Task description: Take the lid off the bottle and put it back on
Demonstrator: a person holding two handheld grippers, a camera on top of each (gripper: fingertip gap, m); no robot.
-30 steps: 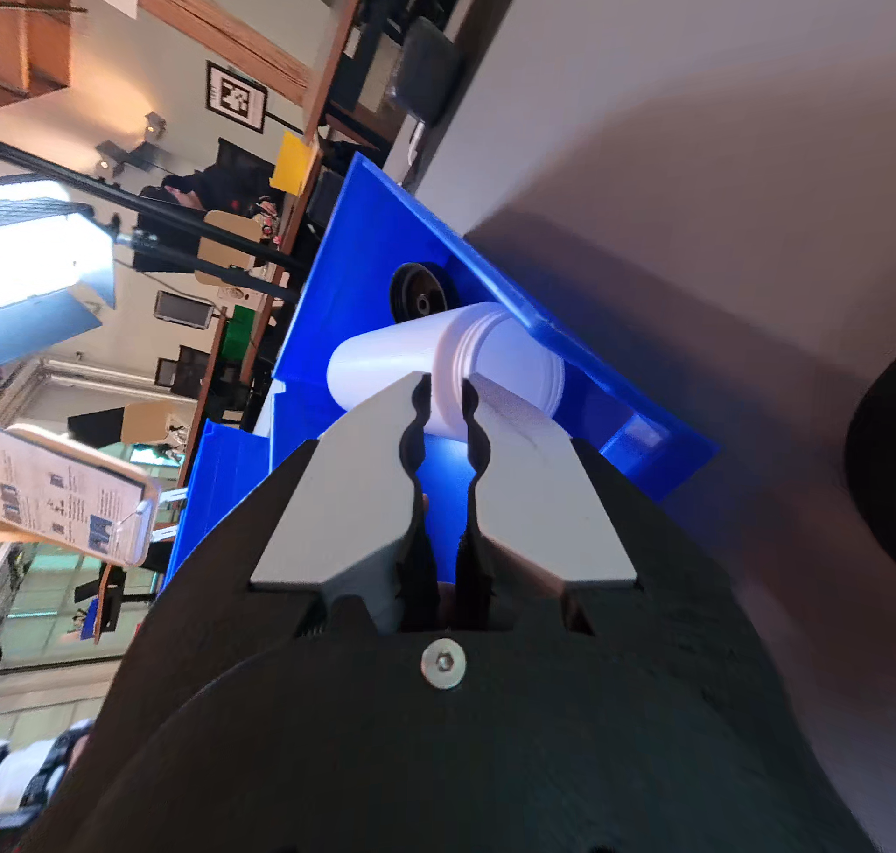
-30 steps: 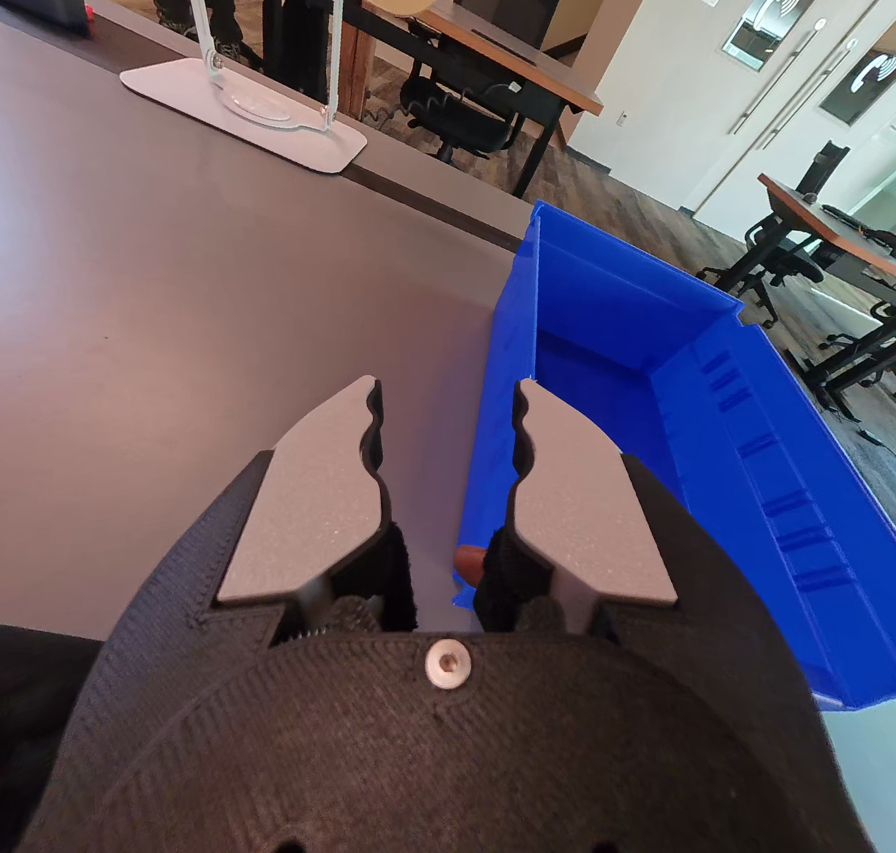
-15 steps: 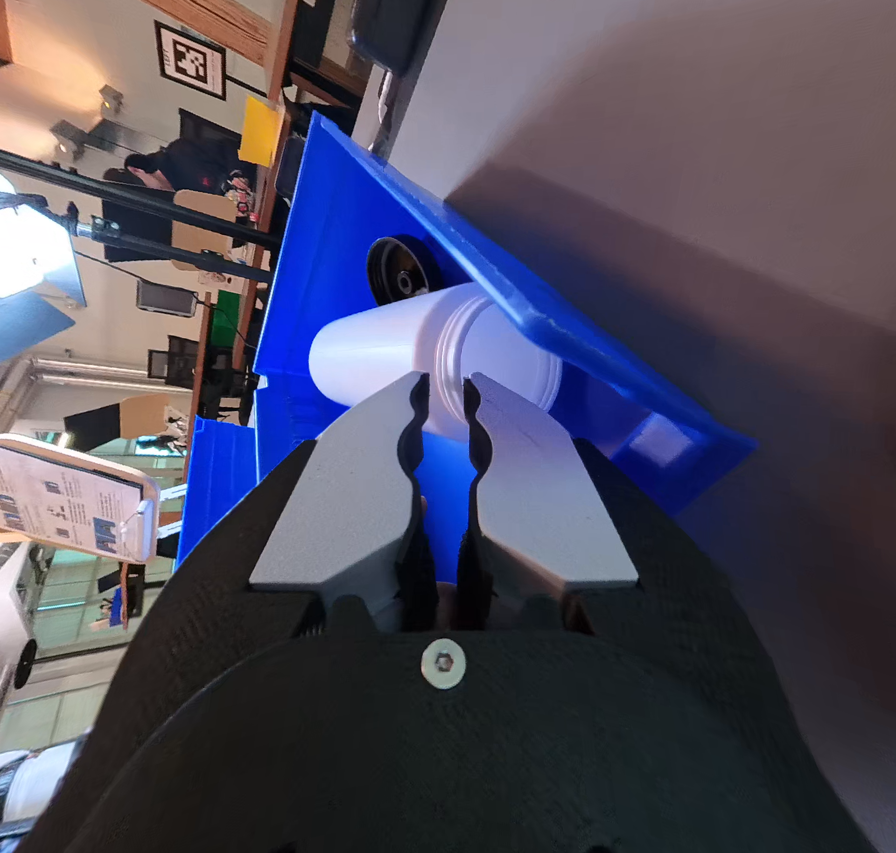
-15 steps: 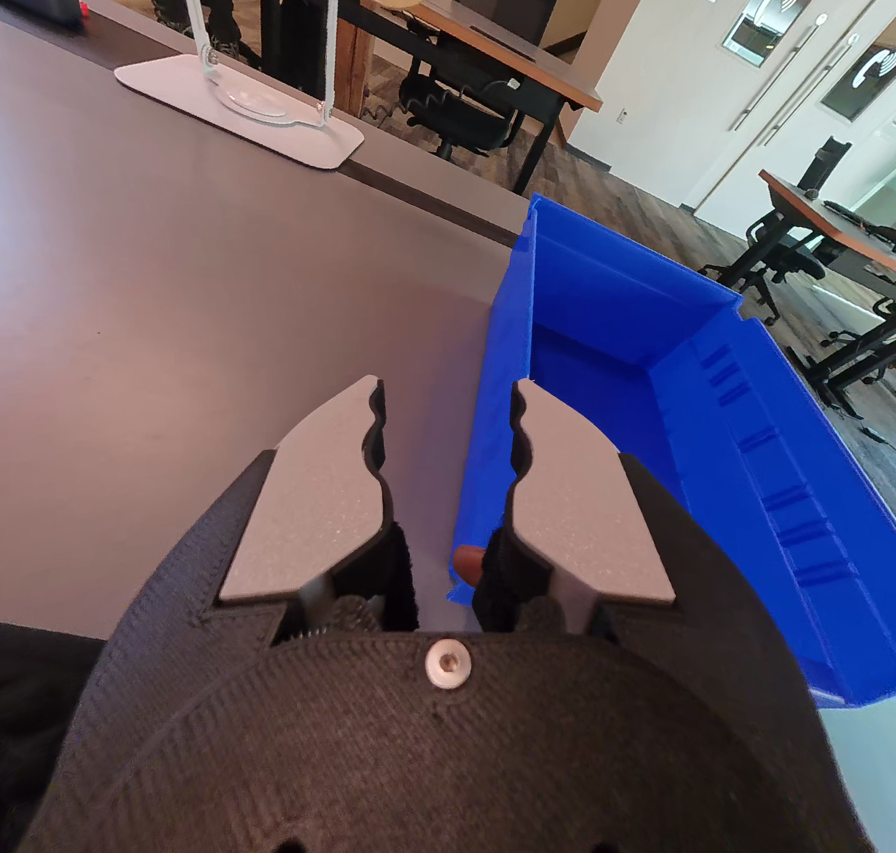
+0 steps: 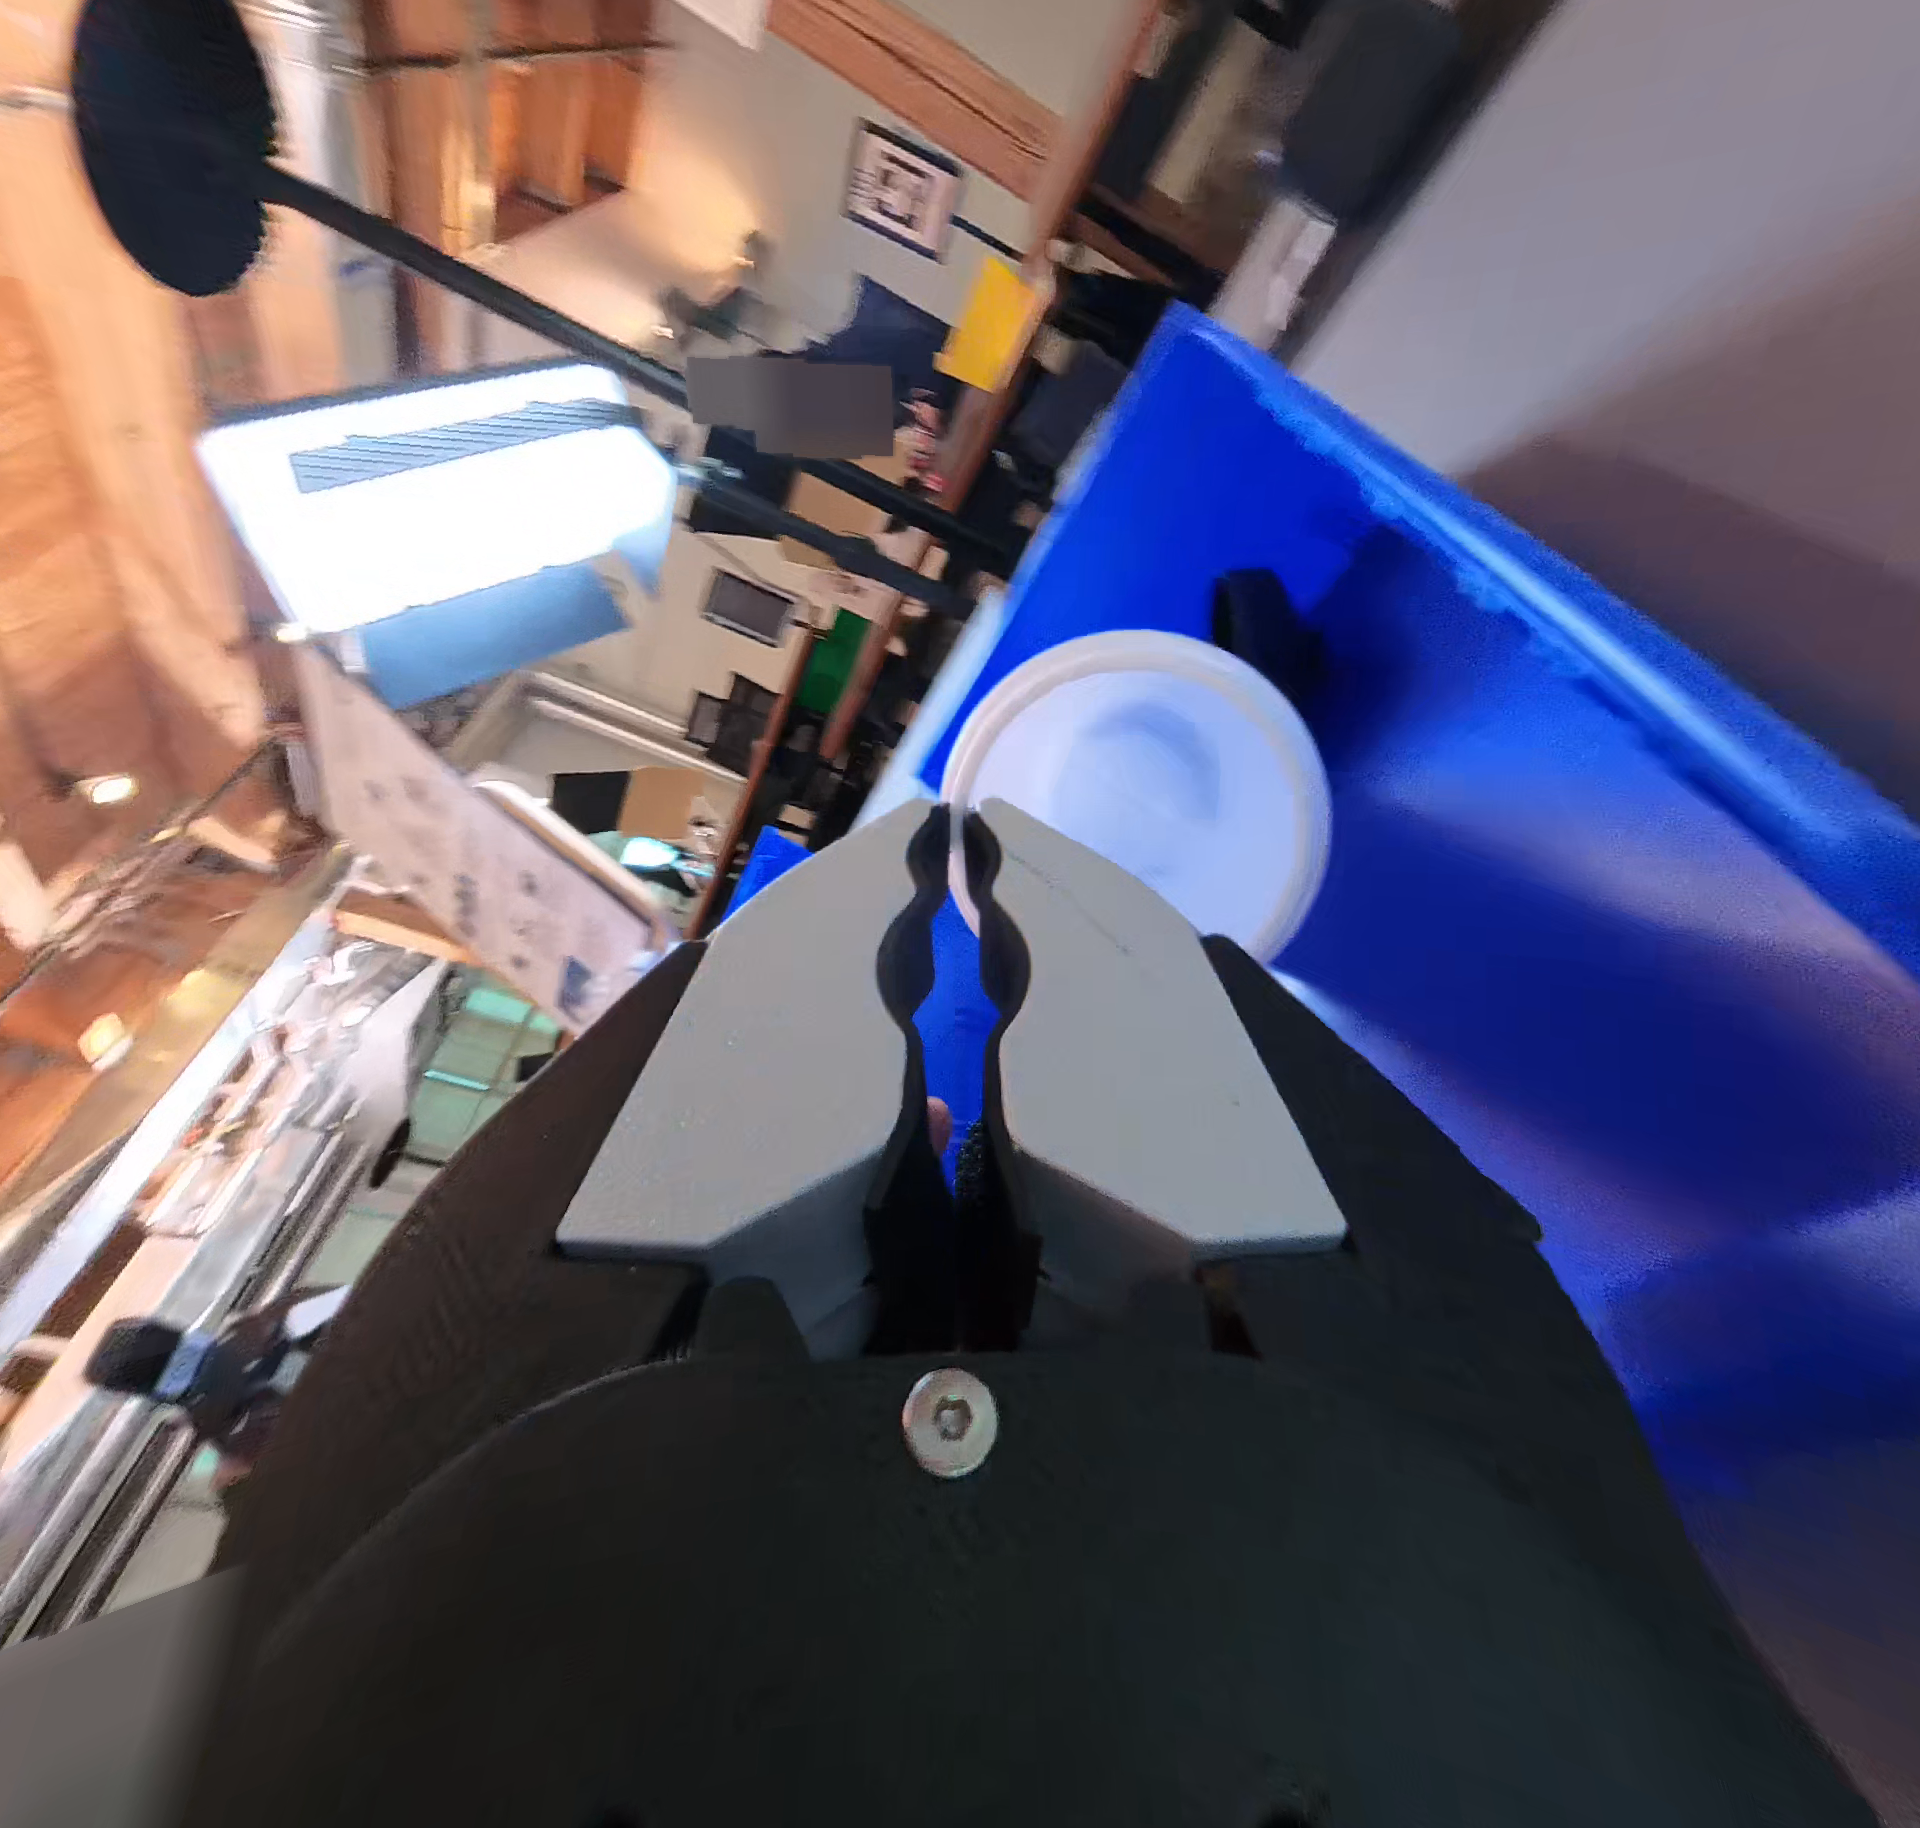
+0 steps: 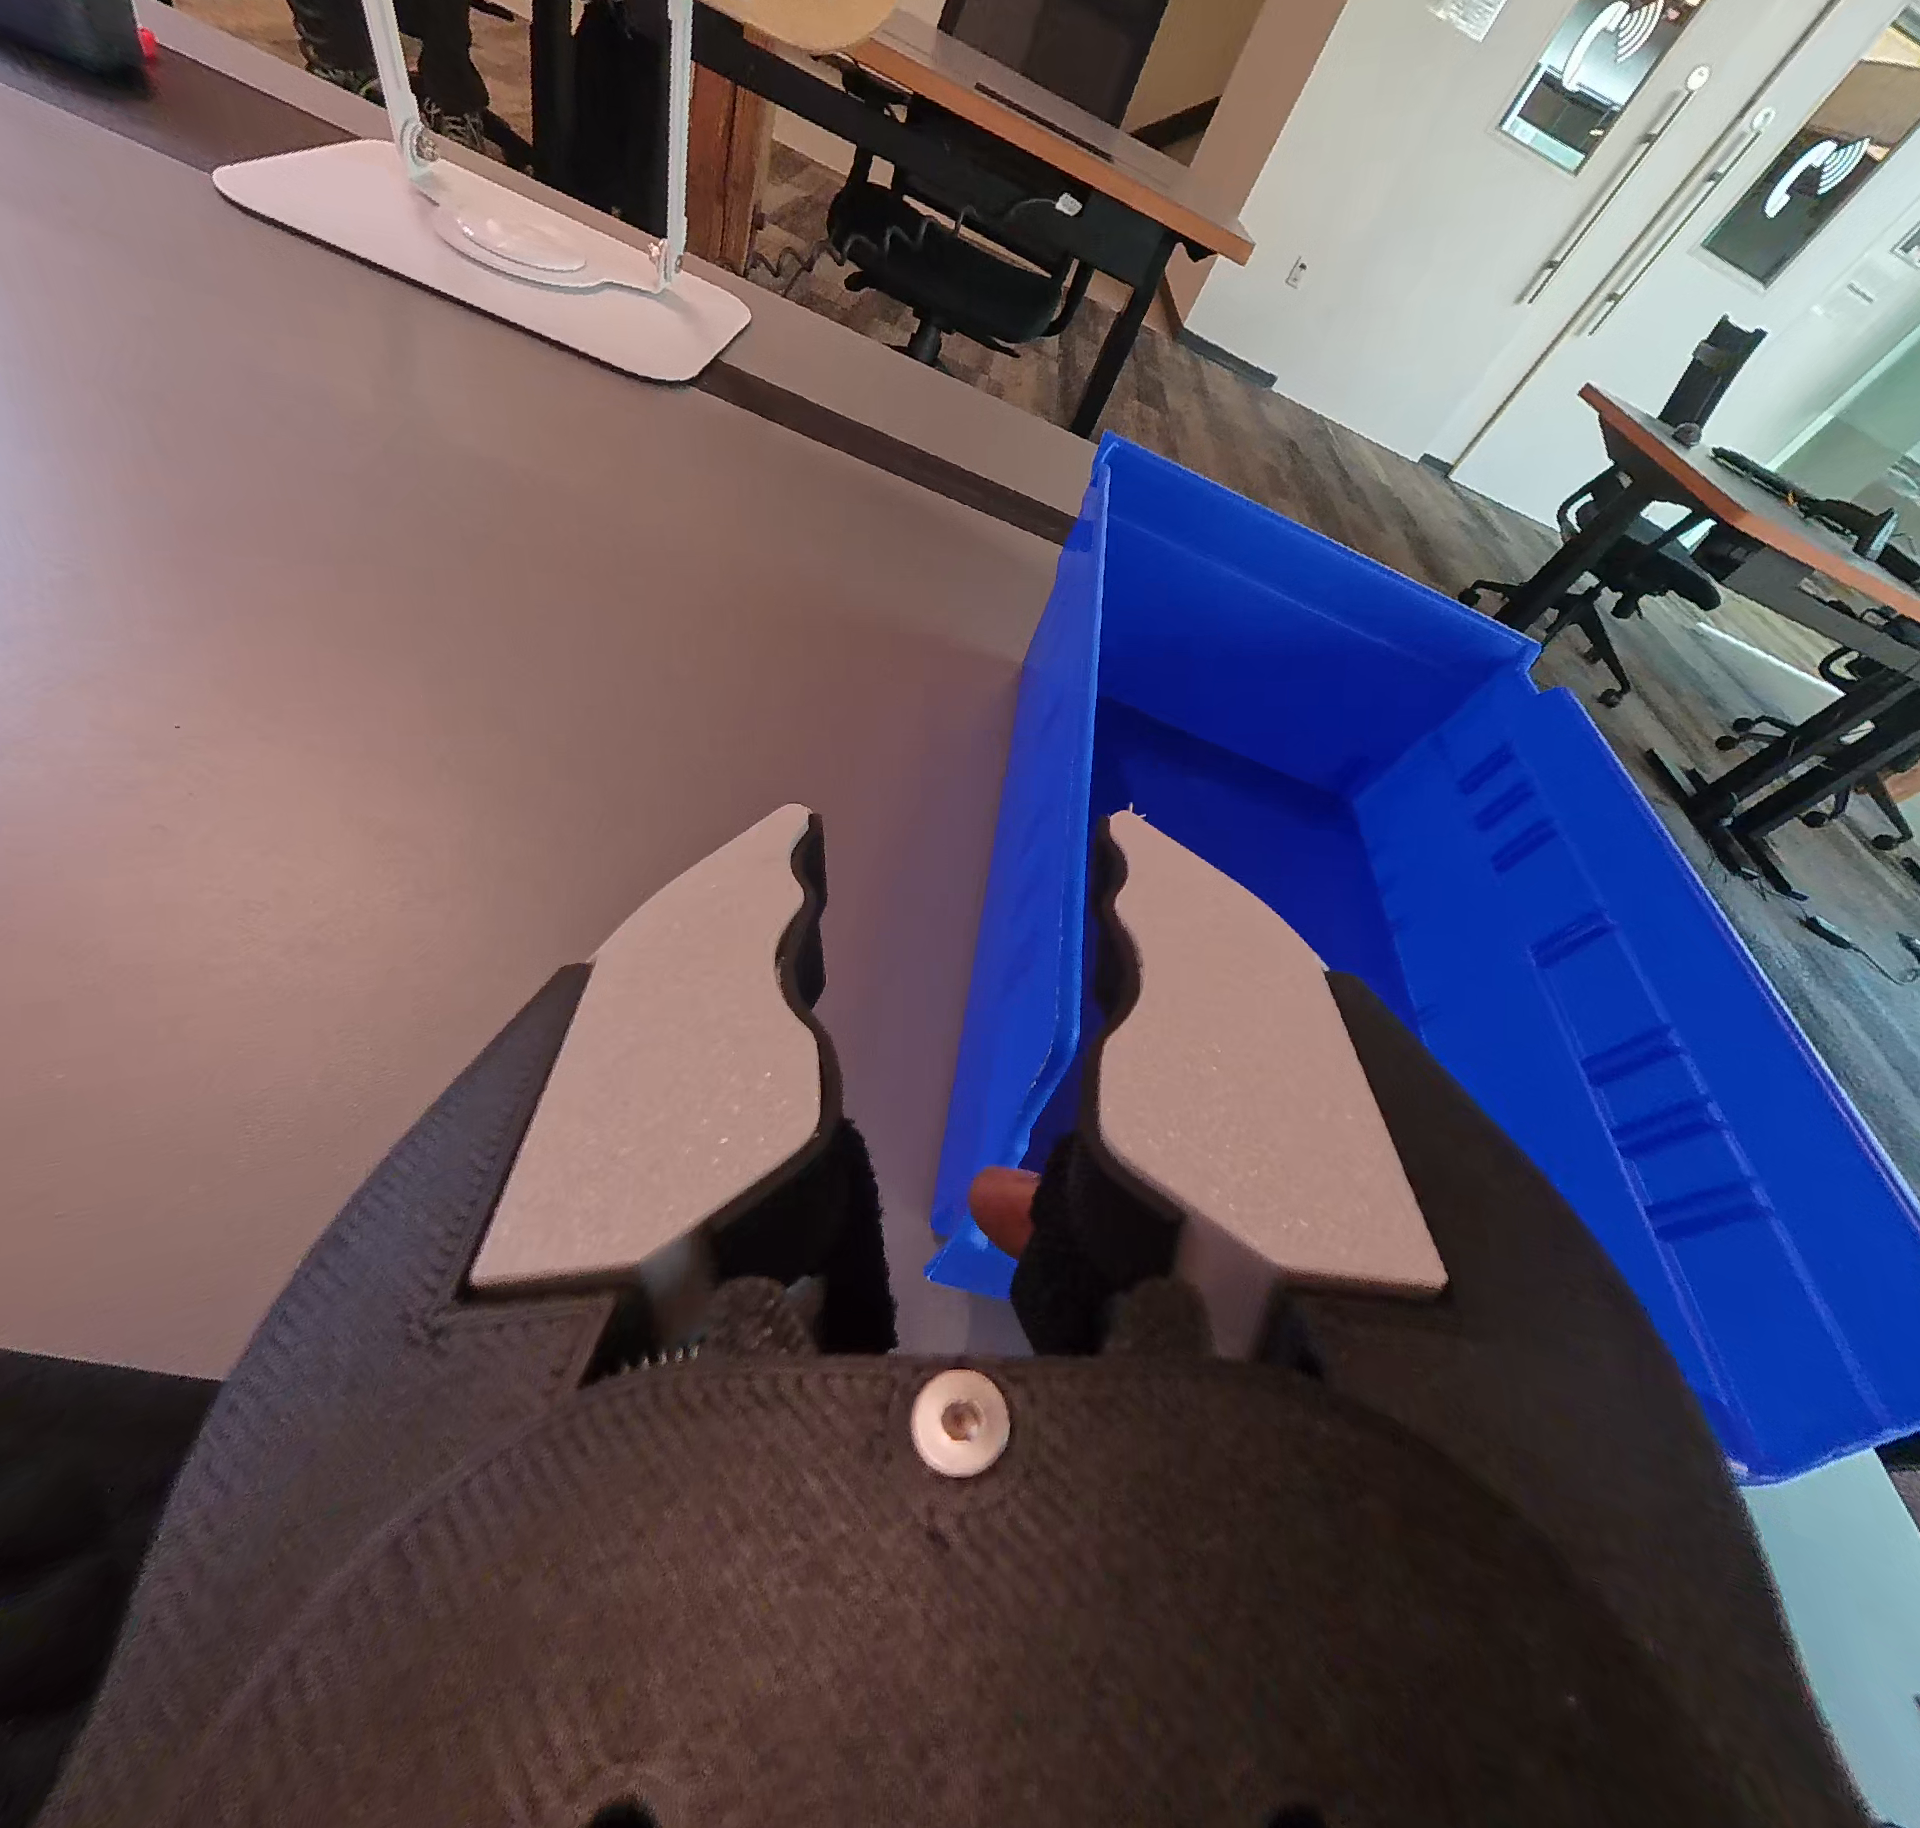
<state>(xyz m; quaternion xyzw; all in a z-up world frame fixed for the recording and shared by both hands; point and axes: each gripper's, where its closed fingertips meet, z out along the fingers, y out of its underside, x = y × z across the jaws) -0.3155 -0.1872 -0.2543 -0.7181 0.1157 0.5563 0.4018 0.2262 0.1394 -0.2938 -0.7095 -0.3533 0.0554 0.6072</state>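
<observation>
A white bottle [image 5: 1143, 791] shows end-on as a round rimmed disc inside a blue bin [image 5: 1558, 843] in the left wrist view. My left gripper [image 5: 954, 820] has its jaws almost closed, and they seem to pinch the left edge of the bottle's rim. I cannot tell whether the lid is on. This view is blurred. In the right wrist view my right gripper [image 6: 961, 822] is open and empty, low over the grey table [image 6: 416, 687]. It sits astride the left wall of an empty blue bin [image 6: 1081, 698].
A small black object [image 5: 1262, 625] lies in the bin behind the bottle. A white stand base [image 6: 488, 251] sits at the table's far edge. Desks and office chairs [image 6: 966, 261] stand beyond the table. Across from one pair of fingers to the other is roughly 65 cm.
The left view swung sharply. The bottle, earlier seen side-on between wider jaws, now faces me end-on, and the left jaws have closed further. The right gripper has barely moved.
</observation>
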